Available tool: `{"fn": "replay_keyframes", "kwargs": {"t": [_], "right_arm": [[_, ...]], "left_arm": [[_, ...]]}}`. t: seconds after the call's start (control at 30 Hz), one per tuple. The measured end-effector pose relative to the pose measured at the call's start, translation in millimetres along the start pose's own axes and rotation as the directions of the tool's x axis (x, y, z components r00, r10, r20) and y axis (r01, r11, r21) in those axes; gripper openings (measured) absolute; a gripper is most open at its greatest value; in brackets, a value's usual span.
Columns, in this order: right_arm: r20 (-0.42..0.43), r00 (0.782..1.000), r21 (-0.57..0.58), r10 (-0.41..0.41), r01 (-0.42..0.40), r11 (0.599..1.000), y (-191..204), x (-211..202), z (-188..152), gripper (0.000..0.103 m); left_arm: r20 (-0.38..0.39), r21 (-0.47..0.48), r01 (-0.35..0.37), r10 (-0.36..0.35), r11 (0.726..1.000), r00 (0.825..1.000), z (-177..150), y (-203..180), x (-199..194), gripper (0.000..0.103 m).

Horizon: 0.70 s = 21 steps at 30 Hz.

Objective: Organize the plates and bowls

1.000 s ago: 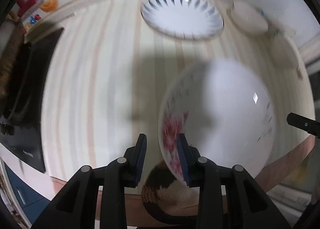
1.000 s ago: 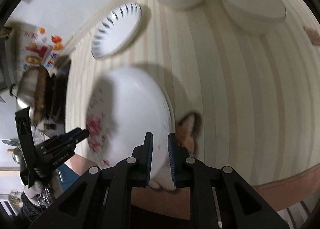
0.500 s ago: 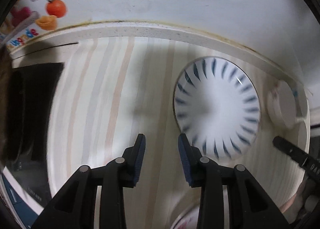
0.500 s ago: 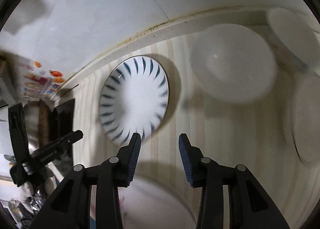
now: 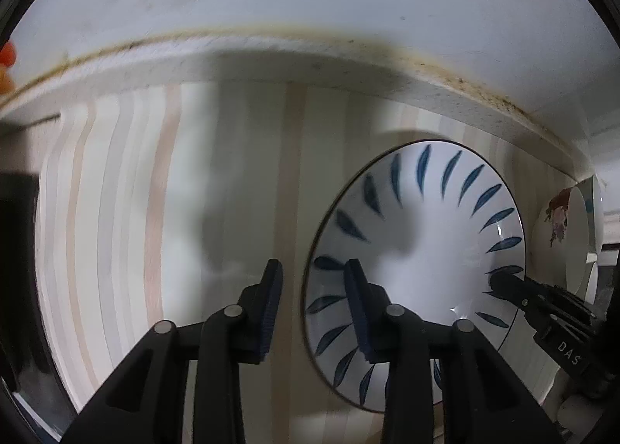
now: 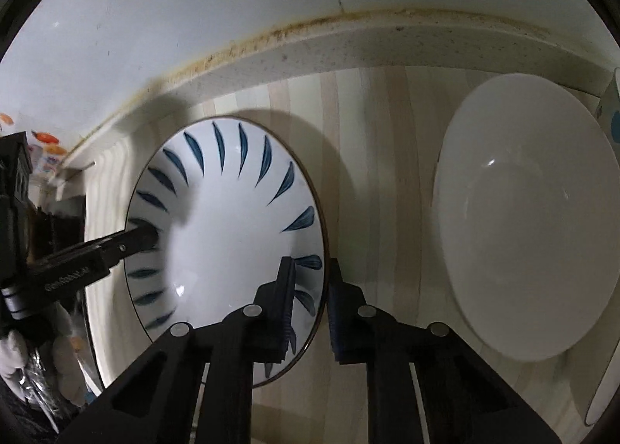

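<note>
A white bowl with blue leaf marks (image 5: 422, 250) lies on the striped counter; it also shows in the right wrist view (image 6: 228, 227). My left gripper (image 5: 312, 308) is open, its two fingers straddling the bowl's left rim. My right gripper (image 6: 310, 302) is open, its two fingers straddling the bowl's right rim. Each gripper shows at the edge of the other's view. A large plain white bowl (image 6: 527, 215) sits to the right of the blue-marked bowl.
The white wall and the raised counter ledge (image 6: 348, 45) run just behind the bowls. A white dish with a floral print (image 5: 558, 211) stands at the far right. A dark object (image 5: 15, 231) sits at the left edge of the counter.
Both grippers let go of the white floral plate and moved forward to the blue-marked bowl. The right gripper opened. Each now straddles one side of the bowl's rim.
</note>
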State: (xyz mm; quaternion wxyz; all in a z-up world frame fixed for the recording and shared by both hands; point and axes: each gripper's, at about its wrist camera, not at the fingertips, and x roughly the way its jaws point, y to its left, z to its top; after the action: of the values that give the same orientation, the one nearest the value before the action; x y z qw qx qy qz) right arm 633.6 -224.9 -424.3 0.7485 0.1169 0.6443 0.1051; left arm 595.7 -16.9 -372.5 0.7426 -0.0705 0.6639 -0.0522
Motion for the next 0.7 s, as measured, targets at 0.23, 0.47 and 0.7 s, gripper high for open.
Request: {"fn": "replay_keyframes", "kwargs": {"t": [0.23, 0.47, 0.7], "right_arm": [[0.033, 0.999, -0.022, 0.017, -0.016, 1.000, -2, -7, -5, 0.014], [0.082, 0.995, -0.037, 0.051, -0.048, 0.998, 5, -43, -22, 0.014], [0.140, 0.986, -0.056, 0.088, -0.081, 0.995, 17, -100, -56, 0.014]], "left_arm": [[0.024, 0.025, -0.033, 0.032, 0.999, 0.999, -16, -11, -11, 0.021], [0.084, 0.021, -0.019, 0.017, 1.000, 0.996, -49, -10, -58, 0.021], [0.151, 0.037, -0.010, 0.004, 0.999, 0.988, -89, -19, -116, 0.021]]}}
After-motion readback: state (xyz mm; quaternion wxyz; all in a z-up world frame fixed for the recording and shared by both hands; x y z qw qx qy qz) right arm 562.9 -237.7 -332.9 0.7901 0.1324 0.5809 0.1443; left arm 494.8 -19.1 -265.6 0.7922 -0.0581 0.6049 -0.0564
